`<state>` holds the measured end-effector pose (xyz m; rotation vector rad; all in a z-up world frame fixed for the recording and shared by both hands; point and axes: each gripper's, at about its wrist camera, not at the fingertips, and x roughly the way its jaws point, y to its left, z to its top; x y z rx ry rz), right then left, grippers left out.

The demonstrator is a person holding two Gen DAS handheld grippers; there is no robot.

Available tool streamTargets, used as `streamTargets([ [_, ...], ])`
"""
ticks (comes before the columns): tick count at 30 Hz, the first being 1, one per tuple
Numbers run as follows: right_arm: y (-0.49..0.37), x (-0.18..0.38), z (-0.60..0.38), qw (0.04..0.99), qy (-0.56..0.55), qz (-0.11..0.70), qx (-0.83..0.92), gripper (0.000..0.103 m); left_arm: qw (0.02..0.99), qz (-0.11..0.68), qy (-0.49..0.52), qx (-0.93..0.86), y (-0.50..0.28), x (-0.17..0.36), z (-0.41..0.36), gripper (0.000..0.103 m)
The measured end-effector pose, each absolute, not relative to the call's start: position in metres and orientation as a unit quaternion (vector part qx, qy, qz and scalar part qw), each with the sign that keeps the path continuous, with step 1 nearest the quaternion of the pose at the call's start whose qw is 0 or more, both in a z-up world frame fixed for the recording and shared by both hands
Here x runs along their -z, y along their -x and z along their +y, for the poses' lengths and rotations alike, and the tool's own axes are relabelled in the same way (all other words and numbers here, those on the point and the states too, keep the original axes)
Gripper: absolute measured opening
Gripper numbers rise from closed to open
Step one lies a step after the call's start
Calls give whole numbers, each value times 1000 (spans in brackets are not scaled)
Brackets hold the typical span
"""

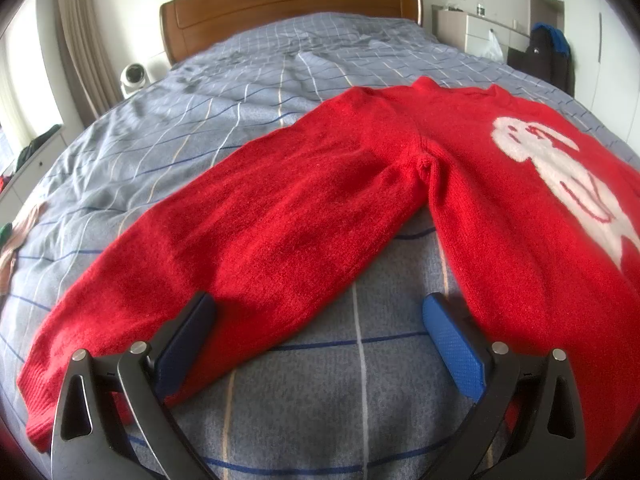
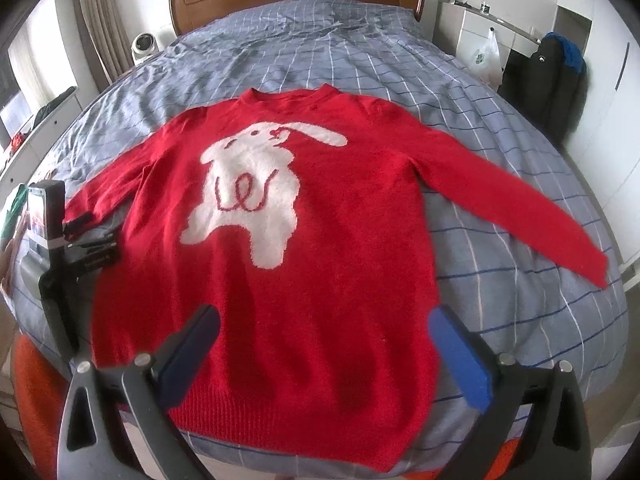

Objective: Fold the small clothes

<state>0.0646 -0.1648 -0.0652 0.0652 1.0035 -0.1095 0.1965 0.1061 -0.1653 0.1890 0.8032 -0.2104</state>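
Sweater [image 2: 320,280] lies flat on bed [image 2: 500,240]; both grippers, left [image 1: 318,312] and right [image 2: 324,328], released. I'd pinch lower-left sleeve [image 1: 200,248] cuff first, folding inward.

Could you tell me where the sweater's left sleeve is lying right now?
In the left wrist view, the left sleeve lies flat on the bed, angled out from the sweater, its lower edge by the open left gripper.

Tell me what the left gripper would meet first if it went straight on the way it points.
Most likely the red sweater's sleeve. The left gripper is open, one finger already over the sleeve's edge, with bare bed cover between its fingers. Depth is unclear, so it might touch the cover first.
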Motion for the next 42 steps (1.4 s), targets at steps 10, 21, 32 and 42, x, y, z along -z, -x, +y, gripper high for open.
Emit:
streamTargets([
  [10, -67, 79, -161, 867, -42, 494, 50, 103, 911, 390, -91, 102, -196, 165, 106, 103],
  [21, -65, 85, -165, 864, -50, 498, 52, 103, 911, 390, -91, 101, -196, 165, 106, 103],
  [32, -66, 82, -158, 868, -35, 493, 47, 103, 911, 390, -91, 101, -196, 165, 106, 103],
  [42, -66, 85, -154, 864, -26, 500, 59, 103, 911, 389, -91, 101, -196, 165, 106, 103],
])
